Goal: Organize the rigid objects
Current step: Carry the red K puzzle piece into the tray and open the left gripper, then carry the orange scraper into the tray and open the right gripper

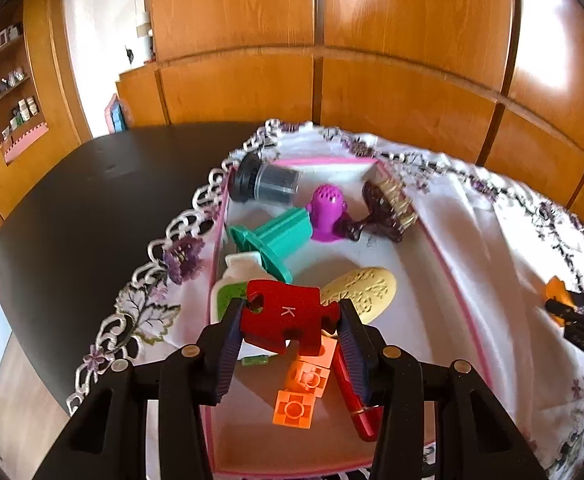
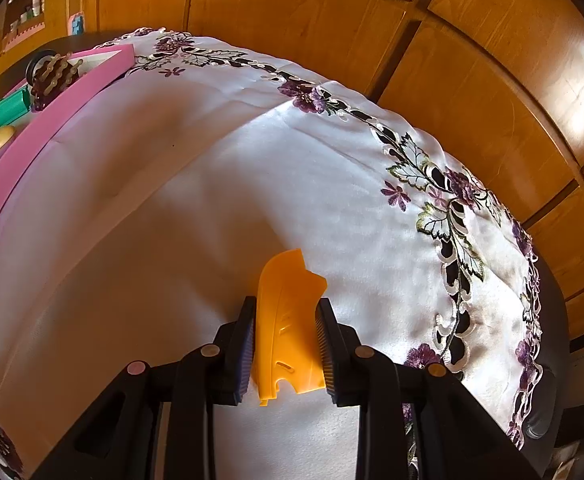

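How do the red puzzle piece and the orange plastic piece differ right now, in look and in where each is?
The red puzzle piece is flat, with jigsaw tabs and a white letter K; the orange plastic piece is curved, slotted and unlettered. The red puzzle piece sits over the filled pink box; the orange plastic piece is over bare tablecloth, outside the box. Shared: each is clamped in a gripper, the red in the left gripper, the orange in the right gripper.
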The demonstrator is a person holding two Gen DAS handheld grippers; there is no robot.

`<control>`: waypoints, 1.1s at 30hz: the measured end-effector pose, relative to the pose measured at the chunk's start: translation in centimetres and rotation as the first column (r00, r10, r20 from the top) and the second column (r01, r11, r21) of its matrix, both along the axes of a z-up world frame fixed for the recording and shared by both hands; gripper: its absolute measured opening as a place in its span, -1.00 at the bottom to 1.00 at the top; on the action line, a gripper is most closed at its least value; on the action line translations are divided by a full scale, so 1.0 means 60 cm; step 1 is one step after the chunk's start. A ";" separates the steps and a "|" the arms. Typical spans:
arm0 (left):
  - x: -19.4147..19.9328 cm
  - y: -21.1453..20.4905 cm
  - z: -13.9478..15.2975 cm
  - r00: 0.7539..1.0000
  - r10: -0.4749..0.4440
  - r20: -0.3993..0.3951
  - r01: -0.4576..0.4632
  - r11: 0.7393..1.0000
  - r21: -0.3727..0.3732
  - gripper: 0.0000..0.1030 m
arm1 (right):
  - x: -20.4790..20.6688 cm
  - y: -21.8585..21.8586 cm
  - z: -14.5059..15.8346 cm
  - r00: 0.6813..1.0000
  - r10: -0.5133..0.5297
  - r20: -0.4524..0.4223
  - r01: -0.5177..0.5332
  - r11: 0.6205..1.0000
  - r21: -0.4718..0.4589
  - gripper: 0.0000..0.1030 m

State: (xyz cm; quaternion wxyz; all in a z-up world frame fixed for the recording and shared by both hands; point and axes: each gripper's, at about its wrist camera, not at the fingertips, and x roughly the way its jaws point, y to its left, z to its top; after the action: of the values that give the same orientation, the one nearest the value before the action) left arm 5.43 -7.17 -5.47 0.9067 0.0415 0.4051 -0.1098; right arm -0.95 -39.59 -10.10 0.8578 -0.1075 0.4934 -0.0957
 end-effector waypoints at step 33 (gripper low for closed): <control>-0.058 0.048 0.086 0.984 0.086 0.155 -0.080 0.996 -0.043 0.65 | 0.003 -0.005 0.002 0.998 -0.057 -0.011 0.057 0.998 0.031 -0.47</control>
State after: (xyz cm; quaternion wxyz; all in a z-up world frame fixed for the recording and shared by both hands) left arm 1.92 -4.27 -0.32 0.9401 0.0165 0.3321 -0.0756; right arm -0.76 -39.88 -9.98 0.8537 -0.0805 0.5021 -0.1121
